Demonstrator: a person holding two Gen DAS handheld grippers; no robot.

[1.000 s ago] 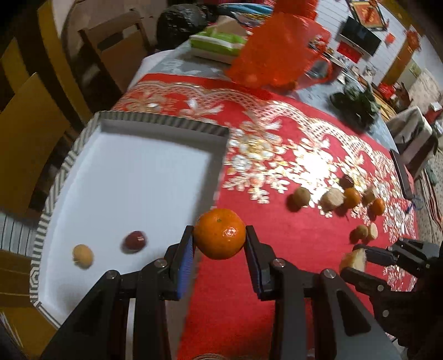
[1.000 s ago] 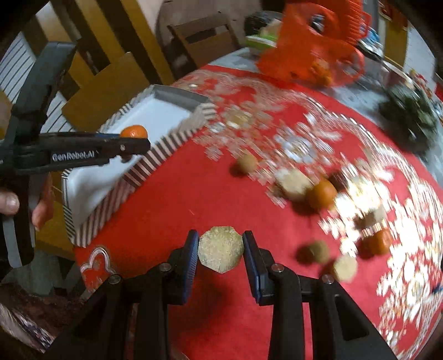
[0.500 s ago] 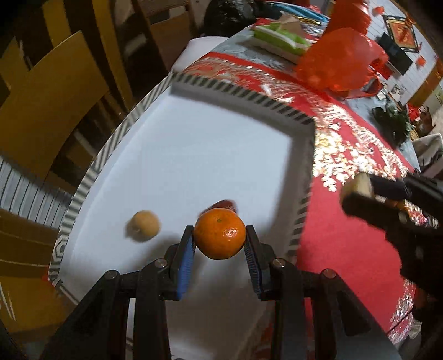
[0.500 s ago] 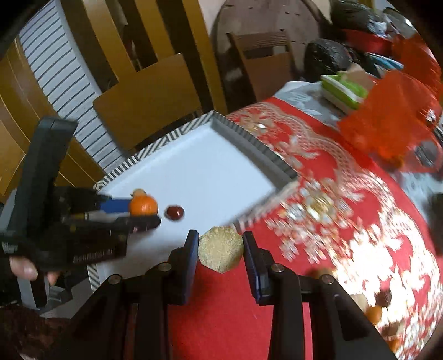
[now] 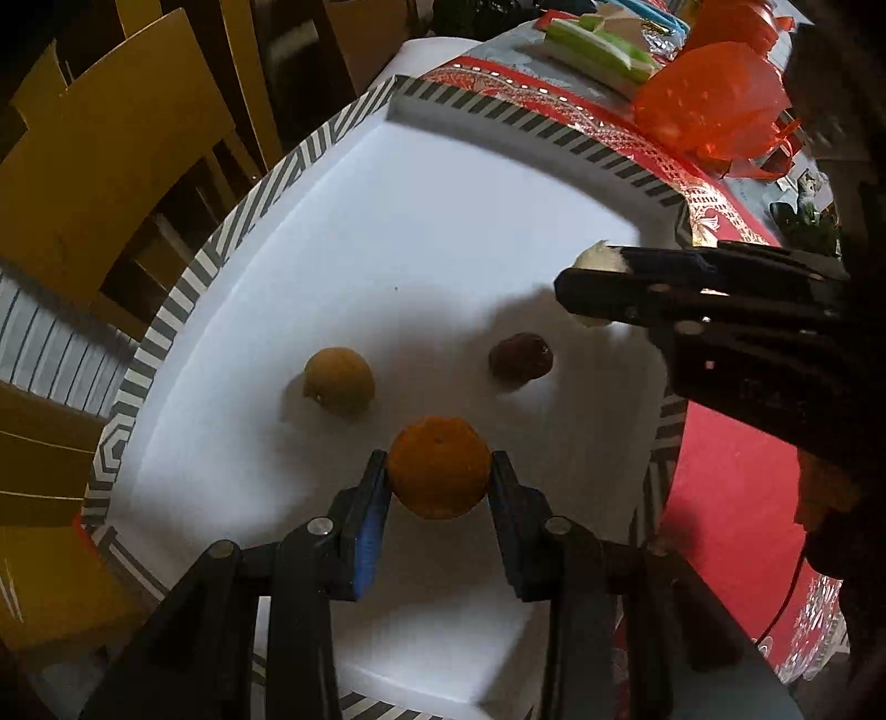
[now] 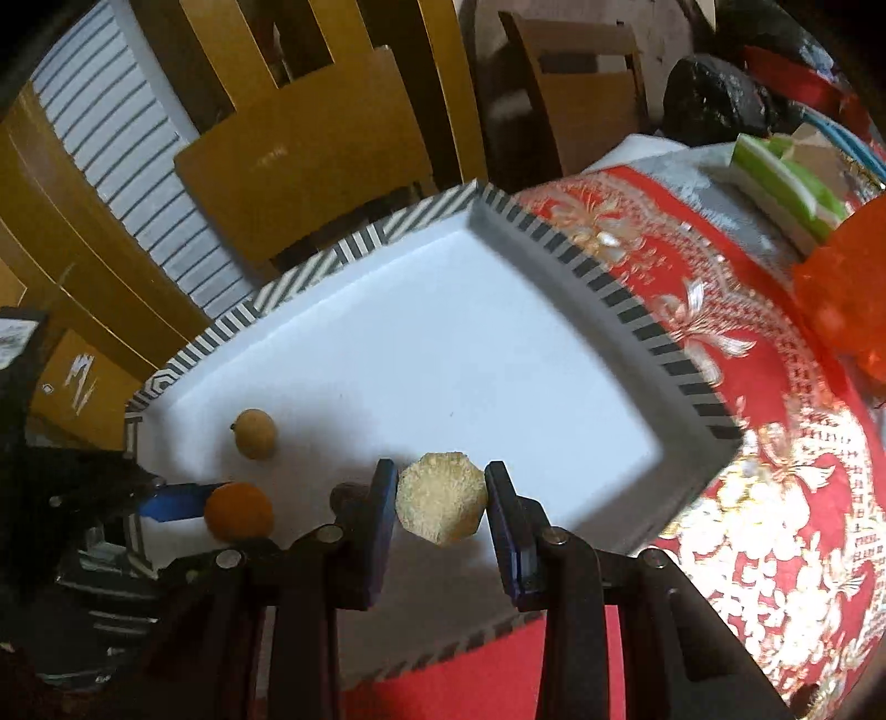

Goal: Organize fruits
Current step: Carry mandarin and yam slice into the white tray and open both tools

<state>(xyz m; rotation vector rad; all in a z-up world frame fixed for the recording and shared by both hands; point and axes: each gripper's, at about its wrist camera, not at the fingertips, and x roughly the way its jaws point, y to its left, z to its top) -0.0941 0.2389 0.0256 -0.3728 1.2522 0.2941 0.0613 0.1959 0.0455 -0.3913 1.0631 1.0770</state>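
Observation:
My left gripper (image 5: 437,476) is shut on an orange mandarin (image 5: 439,466) and holds it over the near part of the white tray with a striped rim (image 5: 266,188). A tan longan (image 5: 339,380) and a dark red fruit (image 5: 521,356) lie on the tray just ahead. My right gripper (image 6: 441,498) is shut on a pale beige faceted fruit piece (image 6: 441,497) over the same tray (image 6: 637,310). In the right wrist view the mandarin (image 6: 238,510) and the longan (image 6: 255,433) show at the left; the dark fruit (image 6: 346,495) is mostly hidden behind a finger.
The tray sits on a red patterned tablecloth (image 6: 775,498). Yellow wooden chairs (image 6: 310,155) stand behind the tray. An orange plastic bag (image 5: 714,105) and a green and white packet (image 5: 598,44) lie at the far end of the table.
Both grippers have moved from over the red cloth to over the tray, each still holding its fruit. The left gripper has come lower and closer to the two fruits on the tray.

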